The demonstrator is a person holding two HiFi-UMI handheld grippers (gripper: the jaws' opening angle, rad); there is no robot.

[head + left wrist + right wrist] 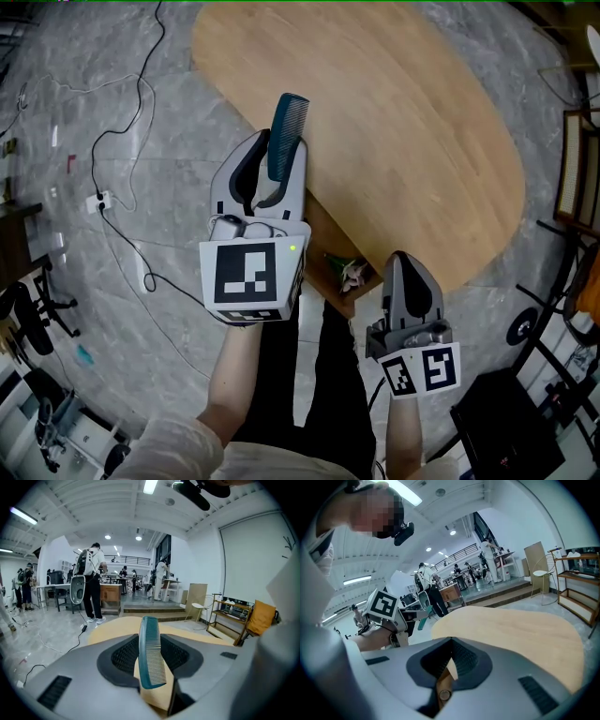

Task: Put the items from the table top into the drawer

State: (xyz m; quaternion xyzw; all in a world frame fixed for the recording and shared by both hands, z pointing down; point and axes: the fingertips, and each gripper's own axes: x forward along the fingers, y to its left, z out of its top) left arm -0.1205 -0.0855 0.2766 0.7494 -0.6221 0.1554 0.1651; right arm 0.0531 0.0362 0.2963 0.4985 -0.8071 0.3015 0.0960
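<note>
My left gripper point(278, 150) is shut on a teal comb point(286, 129), which stands up out of the jaws over the near edge of the oval wooden table point(394, 122). In the left gripper view the comb point(151, 653) sits clamped between the dark pads, teeth to the right. My right gripper point(405, 261) hangs lower, to the right, by the table's near edge; its jaws point(450, 642) meet with nothing in them. Between the two grippers an open wooden drawer point(328, 234) juts out from under the table, with a small item point(352, 272) inside. The right gripper view shows the left gripper point(417, 616) at the left.
A black cable and a white power strip point(98, 200) lie on the grey floor at the left. A black case point(506, 433) stands at the lower right, a wooden chair point(574, 178) at the right edge. People point(91, 581) stand far off in the room.
</note>
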